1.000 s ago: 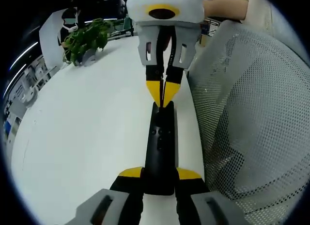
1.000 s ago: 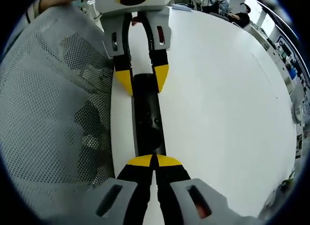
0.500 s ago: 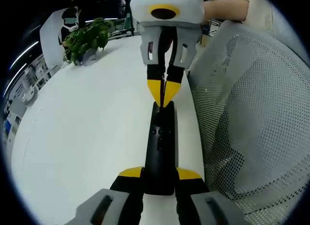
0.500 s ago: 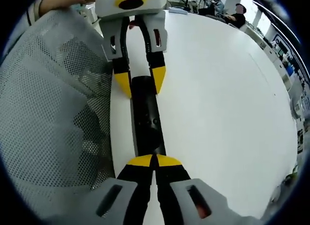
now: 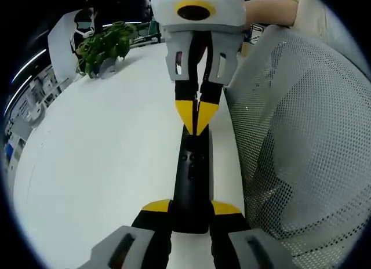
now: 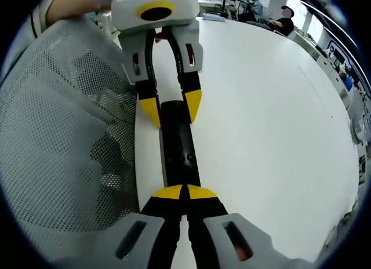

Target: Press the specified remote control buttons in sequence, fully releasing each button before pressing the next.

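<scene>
Here a broad white table point(image 5: 104, 141) stretches ahead of both grippers, with a grey mesh chair back point(image 5: 301, 141) just beside them and a leafy green potted plant point(image 5: 103, 46) far off. The left gripper point(image 5: 191, 208) pinches the near end of a slim black remote control point(image 5: 192, 176) between its jaws. The right gripper point(image 6: 184, 192), jaws pressed together, touches its yellow tips to the remote's opposite end.

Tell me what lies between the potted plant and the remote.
In the left gripper view, a bare stretch of white table lies between the potted plant and the remote.
</scene>
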A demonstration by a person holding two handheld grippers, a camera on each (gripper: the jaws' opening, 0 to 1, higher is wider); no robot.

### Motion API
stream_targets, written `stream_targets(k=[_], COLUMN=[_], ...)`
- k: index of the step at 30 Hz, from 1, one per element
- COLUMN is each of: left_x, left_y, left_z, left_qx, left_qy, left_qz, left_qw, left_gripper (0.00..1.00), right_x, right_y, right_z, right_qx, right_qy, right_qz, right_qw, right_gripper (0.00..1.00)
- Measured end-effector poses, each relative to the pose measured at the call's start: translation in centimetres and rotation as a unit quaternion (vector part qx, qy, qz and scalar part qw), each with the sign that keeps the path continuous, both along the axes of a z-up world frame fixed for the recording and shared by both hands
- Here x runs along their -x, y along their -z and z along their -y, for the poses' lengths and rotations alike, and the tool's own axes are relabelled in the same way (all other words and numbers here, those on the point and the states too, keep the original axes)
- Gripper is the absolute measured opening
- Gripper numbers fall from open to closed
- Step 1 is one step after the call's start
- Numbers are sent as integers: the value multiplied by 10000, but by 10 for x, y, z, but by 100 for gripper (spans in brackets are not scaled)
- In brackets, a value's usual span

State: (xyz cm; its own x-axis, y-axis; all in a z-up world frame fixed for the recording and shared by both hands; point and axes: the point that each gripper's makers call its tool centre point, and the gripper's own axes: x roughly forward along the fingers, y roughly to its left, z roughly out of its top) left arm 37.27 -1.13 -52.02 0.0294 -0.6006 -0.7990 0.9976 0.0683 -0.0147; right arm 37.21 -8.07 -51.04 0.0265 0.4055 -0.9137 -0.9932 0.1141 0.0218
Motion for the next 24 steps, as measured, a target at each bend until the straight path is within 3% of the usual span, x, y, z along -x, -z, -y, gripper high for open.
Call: stream_targets(k=[6, 17, 24], left_x=[0, 0, 0], left_y=[0, 0, 0], left_z=[0, 0, 0], left_qx=[-1, 1, 4], left_qy=[4, 14, 14], left_qz=[0, 1, 1], left_qw=[10000, 10000, 10000], left_gripper=[24, 24, 24], right_x=[0, 0, 0], right_y=[1, 2, 1], right_z=[0, -1, 1], right_qx=[9, 363, 37], right_qy=[0, -213, 104], right_qz=[-25, 2, -15], right_qw=[10000, 9991, 9999], right_gripper=[0, 0, 0])
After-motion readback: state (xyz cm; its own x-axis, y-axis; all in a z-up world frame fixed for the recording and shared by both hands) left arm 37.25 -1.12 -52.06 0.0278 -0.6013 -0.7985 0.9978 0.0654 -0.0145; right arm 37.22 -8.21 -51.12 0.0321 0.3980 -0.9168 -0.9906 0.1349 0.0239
